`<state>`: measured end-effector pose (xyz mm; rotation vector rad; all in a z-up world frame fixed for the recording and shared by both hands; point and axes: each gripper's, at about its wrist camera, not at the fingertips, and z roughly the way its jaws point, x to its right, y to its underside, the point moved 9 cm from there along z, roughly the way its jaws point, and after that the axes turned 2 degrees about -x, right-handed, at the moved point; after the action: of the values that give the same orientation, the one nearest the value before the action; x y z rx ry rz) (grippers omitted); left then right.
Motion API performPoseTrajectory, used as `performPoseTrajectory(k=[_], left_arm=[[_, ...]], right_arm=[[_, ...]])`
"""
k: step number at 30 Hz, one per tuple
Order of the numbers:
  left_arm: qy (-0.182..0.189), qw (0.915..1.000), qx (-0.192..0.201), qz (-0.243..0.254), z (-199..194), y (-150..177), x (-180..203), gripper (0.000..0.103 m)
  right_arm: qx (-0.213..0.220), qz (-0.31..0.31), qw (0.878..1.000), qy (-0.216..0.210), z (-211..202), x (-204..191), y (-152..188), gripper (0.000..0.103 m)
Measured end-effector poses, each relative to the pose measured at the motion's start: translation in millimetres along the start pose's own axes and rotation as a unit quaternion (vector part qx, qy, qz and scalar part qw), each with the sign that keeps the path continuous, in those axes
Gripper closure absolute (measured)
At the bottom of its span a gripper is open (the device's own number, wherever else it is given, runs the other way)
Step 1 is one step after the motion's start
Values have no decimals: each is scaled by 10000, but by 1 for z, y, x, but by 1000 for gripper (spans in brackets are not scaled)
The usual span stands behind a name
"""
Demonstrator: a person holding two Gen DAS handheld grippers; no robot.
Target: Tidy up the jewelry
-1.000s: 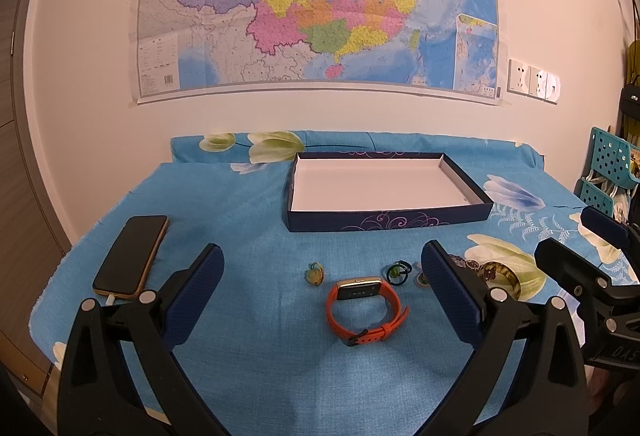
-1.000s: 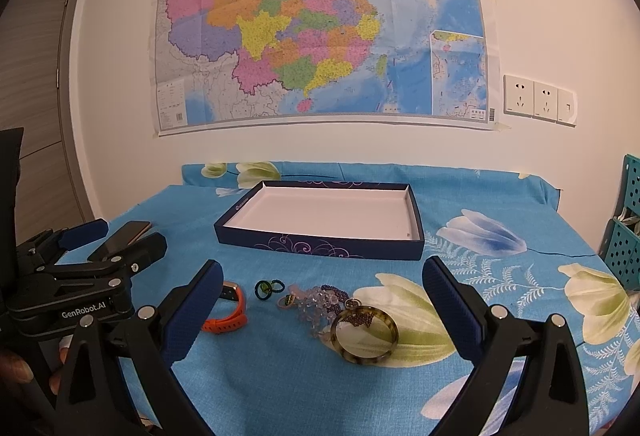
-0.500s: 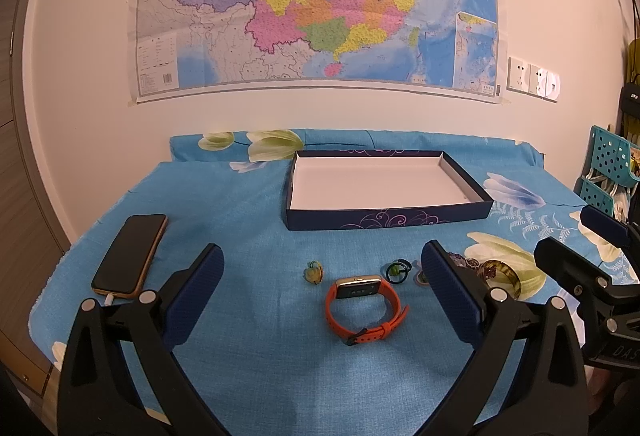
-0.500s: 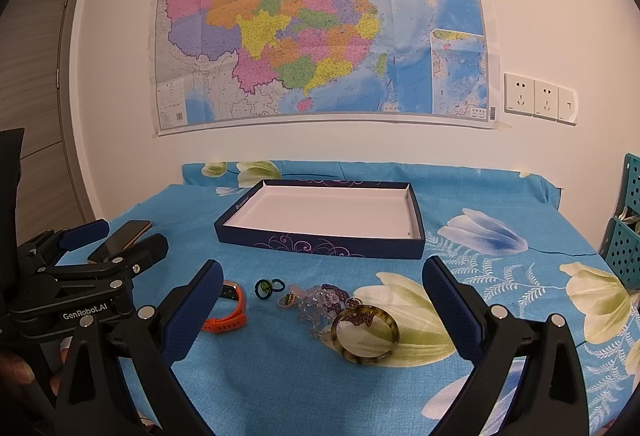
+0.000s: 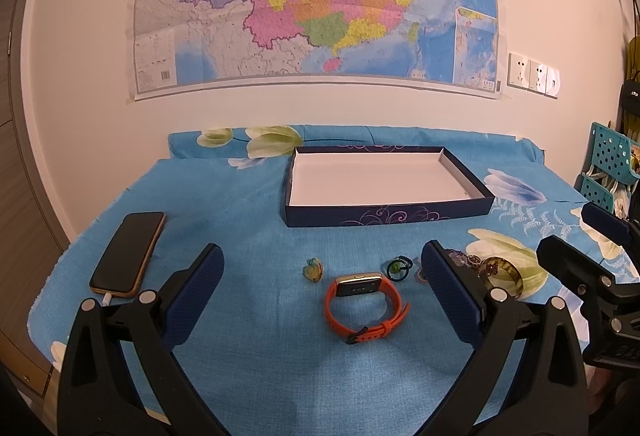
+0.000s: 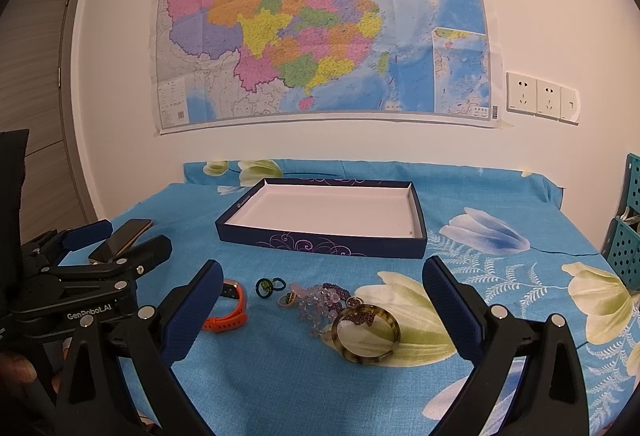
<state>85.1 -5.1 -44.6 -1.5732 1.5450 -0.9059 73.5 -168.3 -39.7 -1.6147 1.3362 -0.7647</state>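
An orange-strapped watch (image 5: 362, 306) lies on the blue floral cloth between my left gripper's (image 5: 320, 290) open fingers; it also shows in the right wrist view (image 6: 228, 310). A small yellow-green ring (image 5: 313, 270), dark green rings (image 5: 398, 268) (image 6: 269, 285), a heap of bead bracelets (image 6: 322, 302) and a tortoiseshell bangle (image 6: 366, 334) (image 5: 502, 270) lie in a row. My right gripper (image 6: 322, 300) is open above the beads and bangle. A navy box with a white inside (image 5: 384, 215) (image 6: 320, 246) stands empty behind them.
A phone (image 5: 128, 254) lies at the table's left edge. Teal perforated baskets (image 5: 610, 164) stand at the right. A wall with a map and sockets (image 6: 542, 98) is behind the table.
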Motion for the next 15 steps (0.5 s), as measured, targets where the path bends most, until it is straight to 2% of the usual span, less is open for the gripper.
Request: performPoseTrajectory(k=[10, 15], left_arm=[[89, 9996, -253, 23, 13, 5, 0, 6], [176, 9988, -454, 102, 25, 11, 3, 6]], right_arm=[[-61, 7, 9999, -80, 4, 1, -1, 7], [-276, 63, 9996, -23, 13, 12, 5, 7]])
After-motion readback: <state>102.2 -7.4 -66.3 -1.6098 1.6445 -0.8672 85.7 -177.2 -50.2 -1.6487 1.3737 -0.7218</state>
